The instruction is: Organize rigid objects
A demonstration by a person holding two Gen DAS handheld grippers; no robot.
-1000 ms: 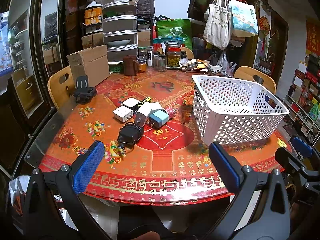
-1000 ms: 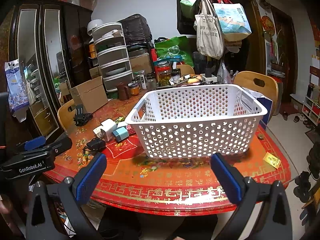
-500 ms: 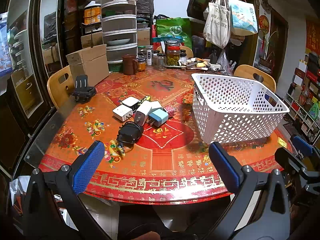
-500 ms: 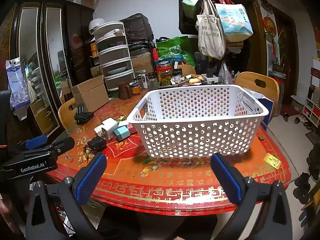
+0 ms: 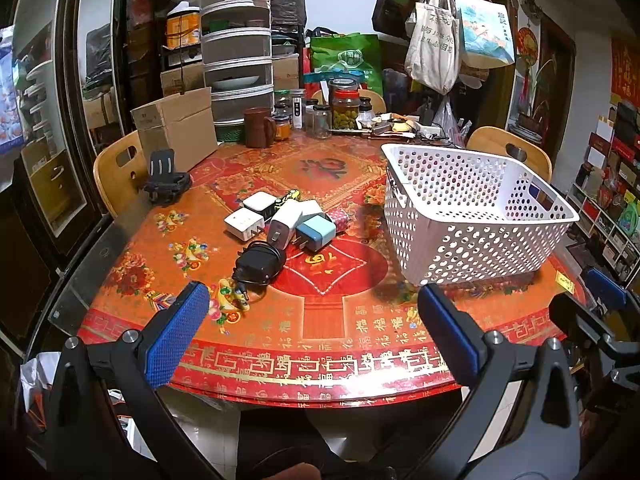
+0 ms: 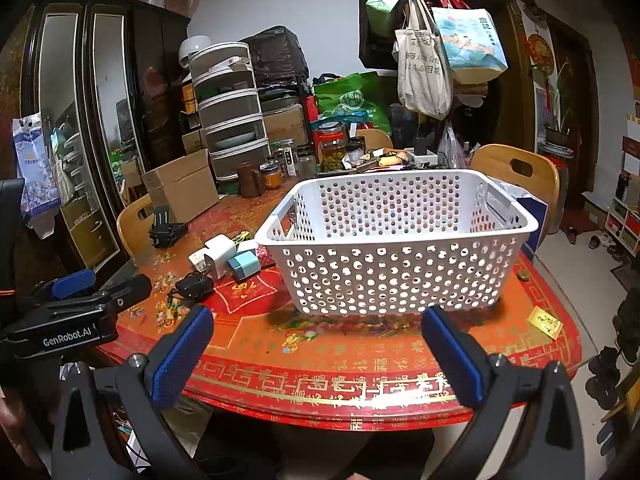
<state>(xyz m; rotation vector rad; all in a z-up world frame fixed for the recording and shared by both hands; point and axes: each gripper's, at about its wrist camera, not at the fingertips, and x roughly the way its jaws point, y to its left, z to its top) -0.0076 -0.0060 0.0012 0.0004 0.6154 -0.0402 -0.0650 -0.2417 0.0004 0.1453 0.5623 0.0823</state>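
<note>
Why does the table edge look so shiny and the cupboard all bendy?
Right wrist view: a lamp's glare makes a white patch on the glossy table edge, and the fisheye lens bows the cupboard. Left wrist view: the same lens curves the cupboard; the basket throws a soft shadow.

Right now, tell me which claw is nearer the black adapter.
Left. The left claw hangs just short of the black adapter; the right claw faces the white basket, the adapter off to its left.
</note>
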